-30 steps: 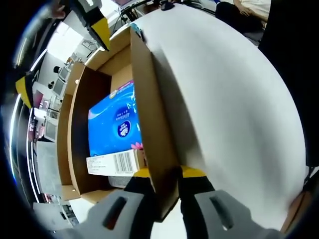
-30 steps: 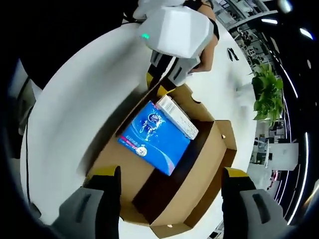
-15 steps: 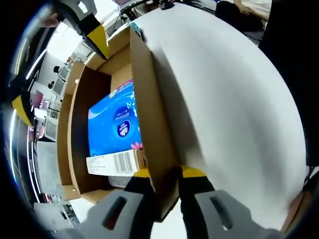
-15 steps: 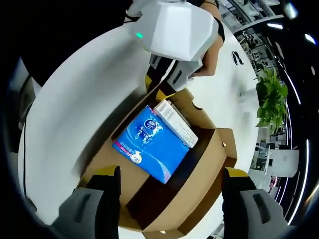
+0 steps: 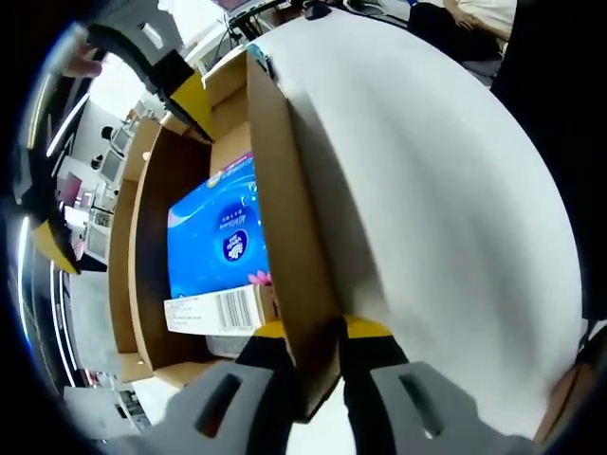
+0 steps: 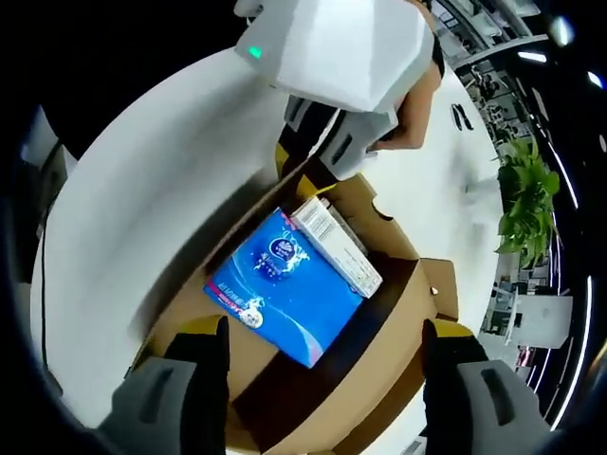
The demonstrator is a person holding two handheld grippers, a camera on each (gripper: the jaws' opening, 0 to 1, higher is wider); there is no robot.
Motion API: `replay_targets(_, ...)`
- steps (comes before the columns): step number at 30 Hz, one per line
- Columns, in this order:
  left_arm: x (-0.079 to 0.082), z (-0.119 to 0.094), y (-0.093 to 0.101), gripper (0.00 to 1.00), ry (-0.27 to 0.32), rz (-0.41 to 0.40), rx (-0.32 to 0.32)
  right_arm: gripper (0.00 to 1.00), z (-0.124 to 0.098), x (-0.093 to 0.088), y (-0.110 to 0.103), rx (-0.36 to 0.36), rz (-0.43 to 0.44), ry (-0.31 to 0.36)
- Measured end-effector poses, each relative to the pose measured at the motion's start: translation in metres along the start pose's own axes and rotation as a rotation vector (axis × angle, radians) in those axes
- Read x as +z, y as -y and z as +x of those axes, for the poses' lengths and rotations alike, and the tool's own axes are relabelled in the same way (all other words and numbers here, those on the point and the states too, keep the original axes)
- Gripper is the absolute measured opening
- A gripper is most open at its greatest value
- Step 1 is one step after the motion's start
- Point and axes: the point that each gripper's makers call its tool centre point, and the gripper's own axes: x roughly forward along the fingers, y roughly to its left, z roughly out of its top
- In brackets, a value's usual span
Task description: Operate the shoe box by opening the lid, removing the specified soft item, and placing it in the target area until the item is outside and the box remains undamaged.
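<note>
A round white table (image 5: 446, 190) takes up most of the left gripper view, and the same white top (image 6: 142, 199) shows in the right gripper view. Past its far edge in the right gripper view stands a green plant (image 6: 526, 194), with ceiling strip lights (image 6: 533, 57) above. In the left gripper view, bright light (image 5: 123, 81) falls in at upper left.

The top of the cardboard box (image 6: 379, 332) is open and unobstructed from above, with the blue packet (image 6: 280, 299) and a white carton (image 6: 337, 246) lying on its floor. One wall of the box is clamped by the left gripper (image 5: 313, 332), whose body stands over that end. Bare white table (image 5: 446, 190) is left free beside the box.
</note>
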Motion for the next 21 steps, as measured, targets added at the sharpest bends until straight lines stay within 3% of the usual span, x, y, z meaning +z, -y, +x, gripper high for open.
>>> replay_targets(21, 0.001, 0.001, 0.0, 0.14, -0.003, 0.0, 0.001, 0.86, 0.023, -0.009, 0.004, 0.032, -0.039, -0.003)
